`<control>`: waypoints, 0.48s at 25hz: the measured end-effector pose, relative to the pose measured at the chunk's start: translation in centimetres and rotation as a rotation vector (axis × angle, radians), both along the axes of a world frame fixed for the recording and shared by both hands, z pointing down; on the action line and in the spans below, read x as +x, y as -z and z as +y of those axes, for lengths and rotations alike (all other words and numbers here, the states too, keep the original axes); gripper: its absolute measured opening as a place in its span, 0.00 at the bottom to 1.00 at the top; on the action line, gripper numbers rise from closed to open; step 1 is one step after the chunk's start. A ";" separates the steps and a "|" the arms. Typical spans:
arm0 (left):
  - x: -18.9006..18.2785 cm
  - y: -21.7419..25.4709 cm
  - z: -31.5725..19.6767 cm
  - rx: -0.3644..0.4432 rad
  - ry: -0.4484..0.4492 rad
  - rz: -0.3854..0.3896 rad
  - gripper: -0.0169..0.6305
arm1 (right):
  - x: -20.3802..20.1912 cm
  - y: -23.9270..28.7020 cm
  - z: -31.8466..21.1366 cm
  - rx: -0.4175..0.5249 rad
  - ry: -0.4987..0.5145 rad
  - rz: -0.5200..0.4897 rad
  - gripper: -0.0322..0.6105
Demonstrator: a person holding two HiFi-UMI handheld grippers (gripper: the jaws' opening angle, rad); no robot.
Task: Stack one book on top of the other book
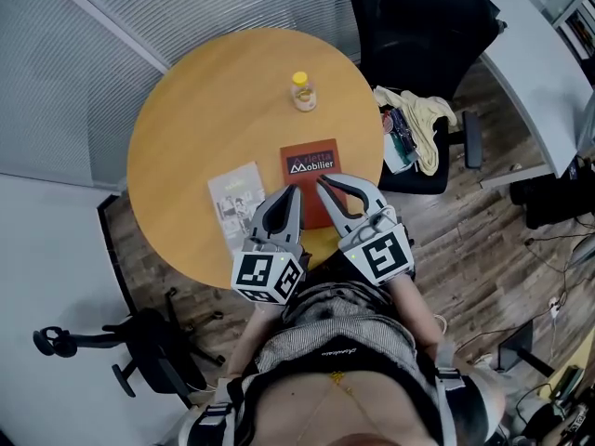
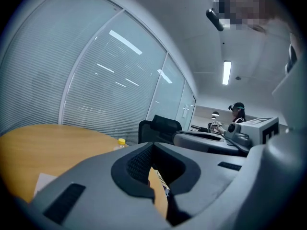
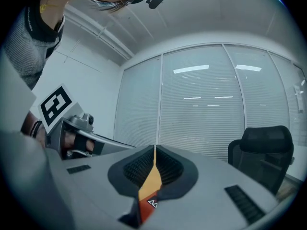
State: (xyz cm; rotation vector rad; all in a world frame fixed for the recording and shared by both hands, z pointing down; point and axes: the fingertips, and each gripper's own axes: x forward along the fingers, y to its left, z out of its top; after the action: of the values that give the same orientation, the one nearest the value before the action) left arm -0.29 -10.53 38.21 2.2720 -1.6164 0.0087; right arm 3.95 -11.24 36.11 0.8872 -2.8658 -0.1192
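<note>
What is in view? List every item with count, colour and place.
table: 1, tan wood, round, centre
red book: 1, orange-red cover, flat on the table just ahead of the grippers
grey book: 1, pale grey, flat on the table, left of the red book and apart from it
bottle: 1, clear with yellow cap, upright on the table beyond the red book
far chair: 1, black, beyond the table at right
cloth: 1, pale yellow, on the far chair's seat
near chair: 1, black, on the floor at lower left
desk: 1, grey, upper right
left gripper: 1, grey, shut, empty, over the table's near edge
right gripper: 1, grey, shut, empty, beside the left
</note>
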 end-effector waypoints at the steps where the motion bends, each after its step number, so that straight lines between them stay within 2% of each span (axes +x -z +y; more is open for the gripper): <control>1: -0.1 -0.4 -0.1 -0.007 -0.004 -0.003 0.06 | -0.1 -0.3 -0.1 -0.007 -0.003 -0.001 0.09; 5: -0.5 -1.9 -0.7 -0.037 -0.023 -0.014 0.06 | -0.5 -2.0 -0.6 -0.038 -0.013 0.004 0.09; 9: -1.0 -4.0 -1.0 -0.073 -0.030 -0.016 0.06 | -0.7 -4.3 -1.0 -0.134 -0.055 -0.012 0.09; 12: -1.1 -5.6 -1.3 -0.104 -0.044 -0.015 0.06 | -0.5 -6.2 -1.3 -0.172 -0.073 0.009 0.09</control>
State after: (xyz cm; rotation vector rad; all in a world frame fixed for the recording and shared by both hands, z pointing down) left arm -1.39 -11.81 43.79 2.2330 -1.5363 0.1177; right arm 3.46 -12.55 42.26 0.9517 -2.7795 0.1282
